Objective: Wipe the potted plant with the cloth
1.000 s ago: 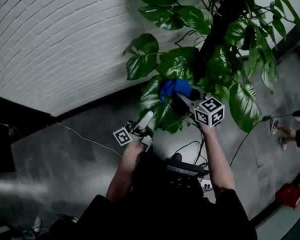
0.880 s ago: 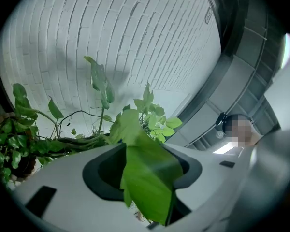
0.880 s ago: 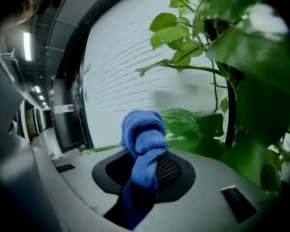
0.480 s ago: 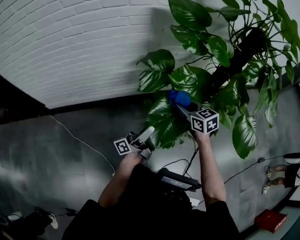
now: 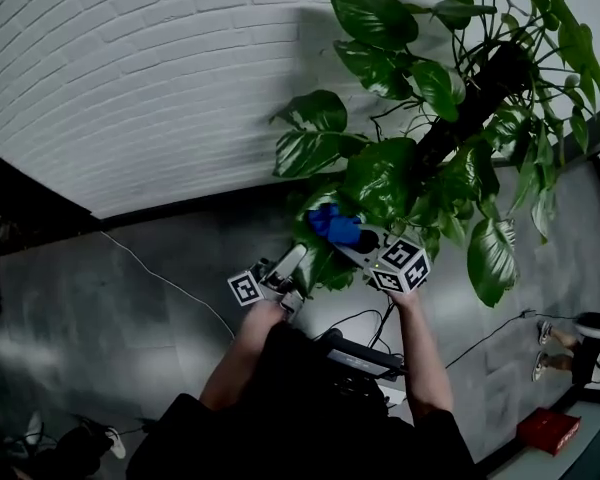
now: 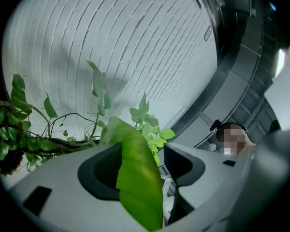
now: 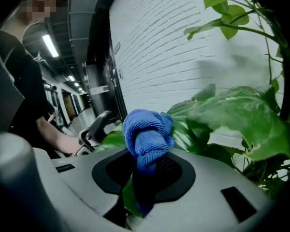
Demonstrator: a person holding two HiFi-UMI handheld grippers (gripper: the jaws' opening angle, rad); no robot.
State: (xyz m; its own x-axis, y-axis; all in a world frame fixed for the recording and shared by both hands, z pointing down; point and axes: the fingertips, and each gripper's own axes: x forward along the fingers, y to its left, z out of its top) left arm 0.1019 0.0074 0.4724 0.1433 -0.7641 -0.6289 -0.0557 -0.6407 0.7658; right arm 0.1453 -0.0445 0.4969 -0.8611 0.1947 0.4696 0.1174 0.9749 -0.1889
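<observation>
Cloth (image 5: 332, 224), blue, touches the potted plant's (image 5: 450, 118) lower leaves in head view; brick wall (image 5: 130, 78) close behind, bare floor (image 5: 130, 298) leftward. Left gripper view: left gripper (image 6: 147, 156) jaws, just opened, stand apart around a leaf (image 6: 135, 182). Right gripper view: right gripper (image 7: 145, 170) clamps the bunched cloth.

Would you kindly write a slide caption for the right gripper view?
Right claw shut on a blue cloth, close to a plant leaf, white brick wall behind.
</observation>
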